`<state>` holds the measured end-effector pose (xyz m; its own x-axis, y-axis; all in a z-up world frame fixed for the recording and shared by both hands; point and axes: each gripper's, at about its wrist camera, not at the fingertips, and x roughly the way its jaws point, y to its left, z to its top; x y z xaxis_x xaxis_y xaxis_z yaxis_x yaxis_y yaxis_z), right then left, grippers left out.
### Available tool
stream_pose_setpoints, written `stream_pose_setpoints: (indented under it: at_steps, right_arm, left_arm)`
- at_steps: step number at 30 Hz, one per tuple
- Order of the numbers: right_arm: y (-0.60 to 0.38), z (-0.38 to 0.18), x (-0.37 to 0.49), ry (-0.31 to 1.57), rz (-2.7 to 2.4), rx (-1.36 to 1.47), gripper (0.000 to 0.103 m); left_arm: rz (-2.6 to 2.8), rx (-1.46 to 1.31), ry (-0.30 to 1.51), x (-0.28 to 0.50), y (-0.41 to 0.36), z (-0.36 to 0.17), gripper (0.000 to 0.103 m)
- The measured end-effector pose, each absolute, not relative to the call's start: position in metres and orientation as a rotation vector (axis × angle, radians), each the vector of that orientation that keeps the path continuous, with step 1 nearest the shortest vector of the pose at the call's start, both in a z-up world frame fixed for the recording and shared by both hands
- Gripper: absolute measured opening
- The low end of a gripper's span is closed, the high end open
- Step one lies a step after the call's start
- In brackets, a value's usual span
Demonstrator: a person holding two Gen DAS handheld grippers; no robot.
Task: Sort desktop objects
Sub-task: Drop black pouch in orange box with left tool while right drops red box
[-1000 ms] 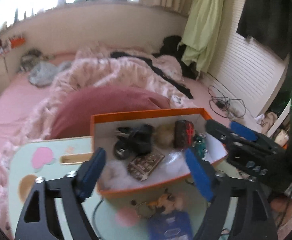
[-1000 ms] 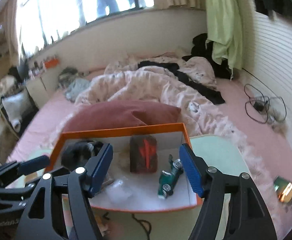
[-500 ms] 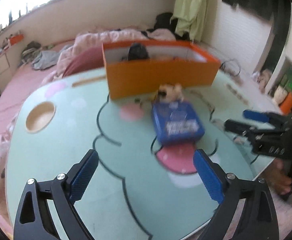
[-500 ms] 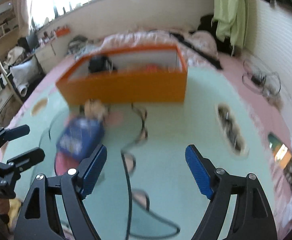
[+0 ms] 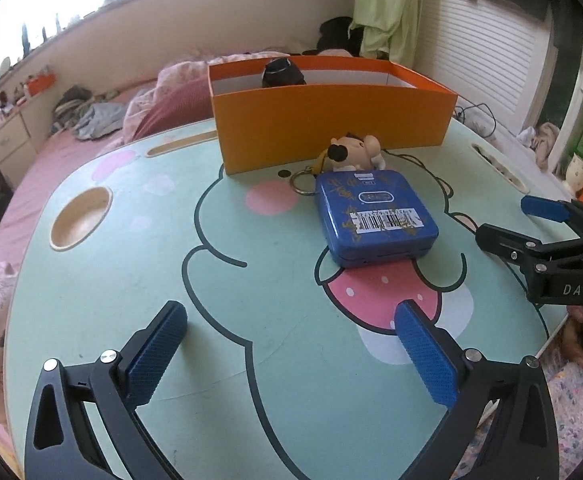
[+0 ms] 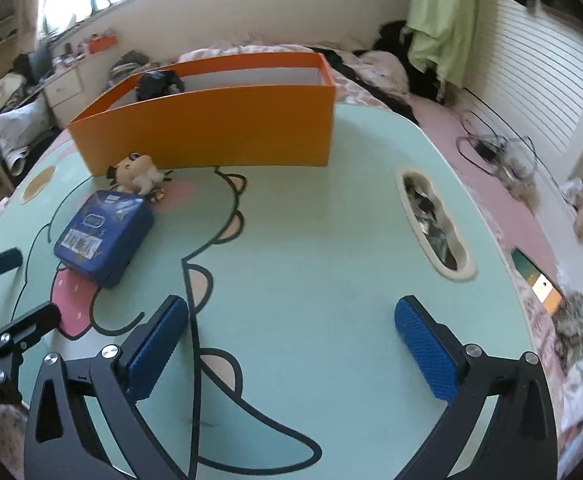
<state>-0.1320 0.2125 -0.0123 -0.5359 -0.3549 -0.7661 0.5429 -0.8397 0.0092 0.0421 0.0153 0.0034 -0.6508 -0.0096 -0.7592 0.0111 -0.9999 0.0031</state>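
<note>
Hovering over the near part of the mint-green cartoon-print table (image 5: 139, 280), both claws at full spread, jaws have just been opening, nothing between them. Left gripper (image 5: 291, 346) sits over bare tabletop short of the blue tin (image 5: 375, 216); right gripper (image 6: 291, 342) over bare tabletop well right of it, and it shows at the right edge of the left view.

Open room: wide bare stretch from both grippers up to the orange box (image 6: 219, 128). Right side is bounded by an oval slot (image 6: 431, 224) with clutter in it near the table rim; left side has a round recess (image 5: 81, 218).

Task items: blue tin lies flat, barcode label up, mid-table. Plush keychain figure (image 5: 355, 152) lies between tin and box front wall, touching the tin's far edge, its ring (image 5: 302, 181) beside the tin. Something dark (image 5: 283, 74) pokes above the box rim at the back.

Room: table stands on a pink bed (image 6: 487, 176), rumpled bedding behind, window along the far wall, green cloth (image 6: 443, 20) hanging right.
</note>
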Motion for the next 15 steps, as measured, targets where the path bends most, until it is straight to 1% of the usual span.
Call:
stream_pose_setpoints:
  at_steps: [15]
  right_arm:
    - [0.2117, -0.0175, -0.1244, 0.323, -2.328, 1.051, 0.103]
  left_arm:
    - [-2.846, 1.307, -0.001, 0.0431, 0.0173, 0.0057, 0.103]
